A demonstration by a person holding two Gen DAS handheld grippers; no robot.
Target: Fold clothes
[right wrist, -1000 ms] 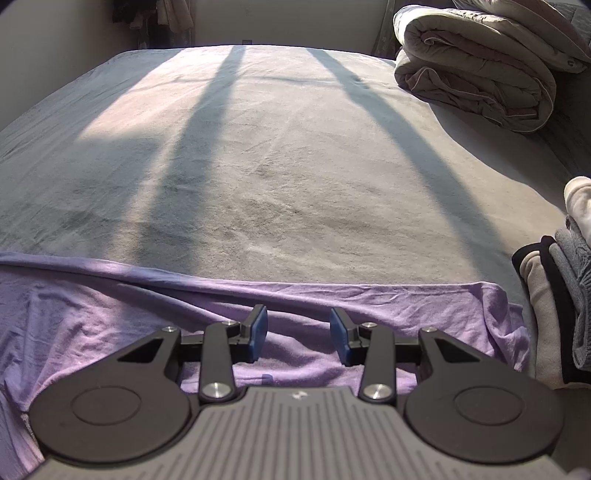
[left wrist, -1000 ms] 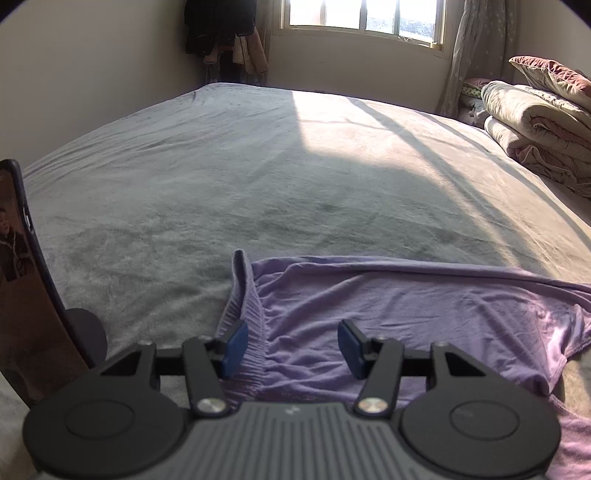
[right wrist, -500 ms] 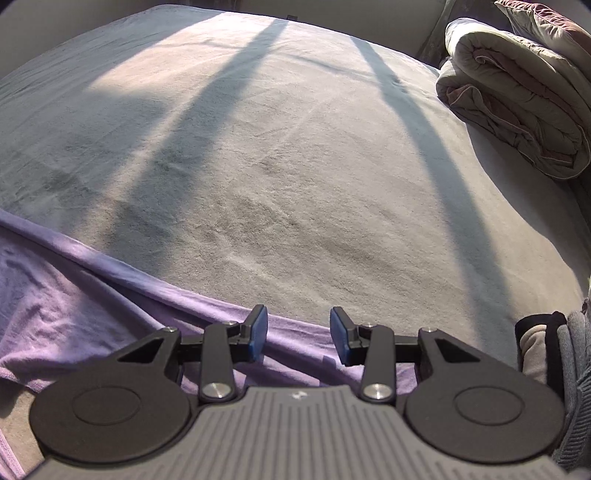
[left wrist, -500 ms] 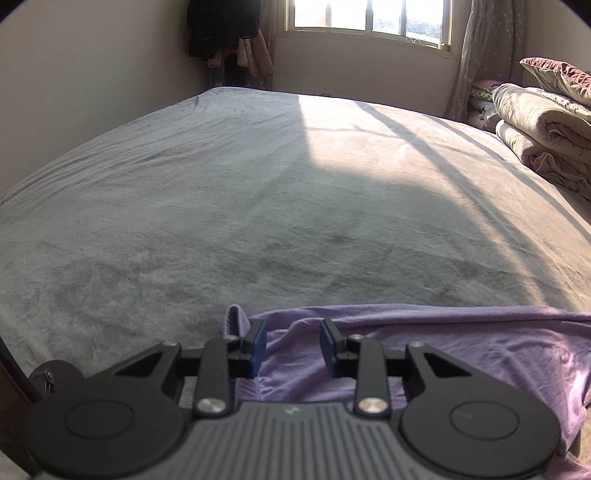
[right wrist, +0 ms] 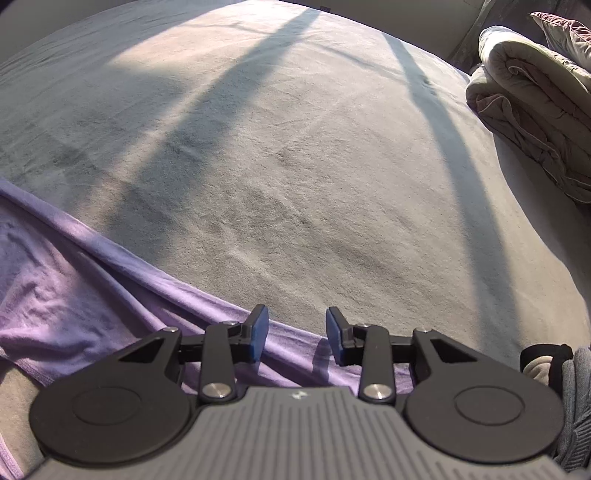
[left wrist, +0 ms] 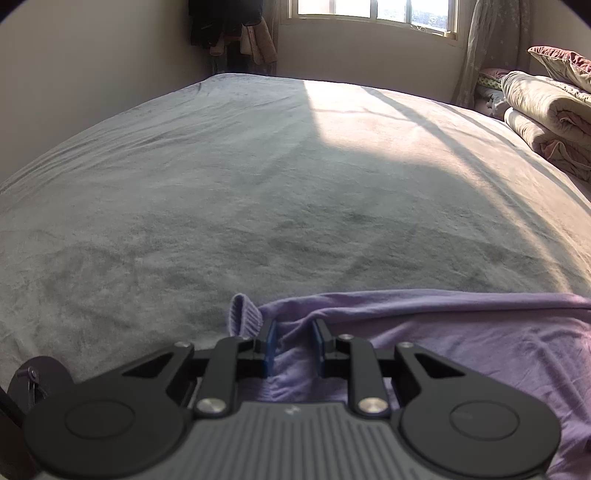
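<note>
A purple garment [left wrist: 443, 339] lies spread along the near edge of the grey bed [left wrist: 258, 184]. Its ribbed corner [left wrist: 242, 314] sticks up just left of my left gripper [left wrist: 294, 343]. That gripper's jaws are closing, with a bunched fold of the purple cloth between the blue pads [left wrist: 270, 347]. In the right wrist view the same garment [right wrist: 74, 295] runs slantwise from the left to under my right gripper [right wrist: 296, 336]. Its jaws are closing too, still wide apart, low over the garment's far edge, with no cloth pinched.
Rolled quilts [left wrist: 546, 118] and pillows are piled at the bed's right side, seen also as the quilt stack [right wrist: 535, 110]. Folded clothes [right wrist: 561, 376] sit at the near right. A window [left wrist: 369, 14] and hanging clothes [left wrist: 229, 29] line the far wall. A dark object [left wrist: 33, 380] is at the left.
The left gripper slid forward to the garment's left corner and its jaws narrowed around a fold. The right gripper rolled and moved to the garment's far edge, narrowing slightly.
</note>
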